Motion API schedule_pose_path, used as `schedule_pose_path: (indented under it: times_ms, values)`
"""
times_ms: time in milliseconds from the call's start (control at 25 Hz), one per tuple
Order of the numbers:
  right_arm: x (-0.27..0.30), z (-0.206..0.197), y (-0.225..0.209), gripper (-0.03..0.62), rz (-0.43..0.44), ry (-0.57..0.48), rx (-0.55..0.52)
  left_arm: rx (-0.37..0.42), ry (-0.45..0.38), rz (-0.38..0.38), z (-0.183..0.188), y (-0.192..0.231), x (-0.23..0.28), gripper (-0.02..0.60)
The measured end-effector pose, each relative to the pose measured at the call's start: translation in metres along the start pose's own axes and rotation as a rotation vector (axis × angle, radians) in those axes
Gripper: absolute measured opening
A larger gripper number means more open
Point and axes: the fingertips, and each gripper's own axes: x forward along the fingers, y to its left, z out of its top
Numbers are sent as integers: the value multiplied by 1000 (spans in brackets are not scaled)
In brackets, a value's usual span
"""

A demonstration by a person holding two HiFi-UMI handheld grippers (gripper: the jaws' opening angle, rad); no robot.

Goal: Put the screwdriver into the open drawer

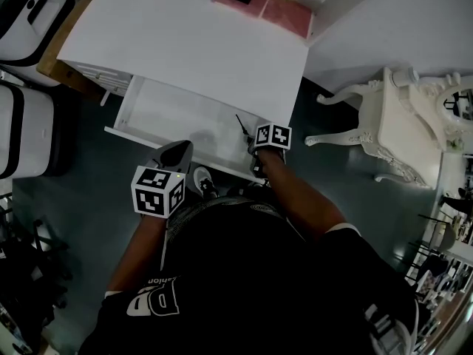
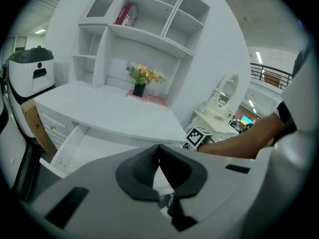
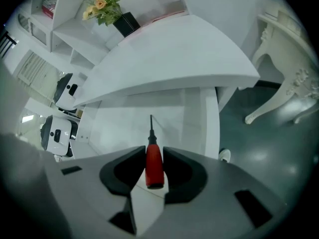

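My right gripper [image 3: 153, 151] clamps the red-handled screwdriver [image 3: 154, 167], tip angled ahead and down toward the open drawer [image 3: 117, 129] beneath it, while my left gripper [image 2: 159, 149] waits closed and empty.

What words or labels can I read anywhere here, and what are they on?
Black shirt: large white letters, upside down and partly hidden; unreadable.
Red item on the shelf: print too small to read.
Marker cubes: black-and-white patterns only, no words.
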Motion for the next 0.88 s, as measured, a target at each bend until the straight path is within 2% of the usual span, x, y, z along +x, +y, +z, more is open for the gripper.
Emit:
schedule_pose_path:
  times_ms: [400,680,880]
  values:
    - [14,-14,14,118,34,82,-58,-9,2,12,0,3,0,15]
    - [34,-21,16,118,-46,161,-220,-14,14,26,-3,6,-3,15]
    - [49,-27,22,118,-49,214,-249,-34,12,47,-6,12,-9,15]
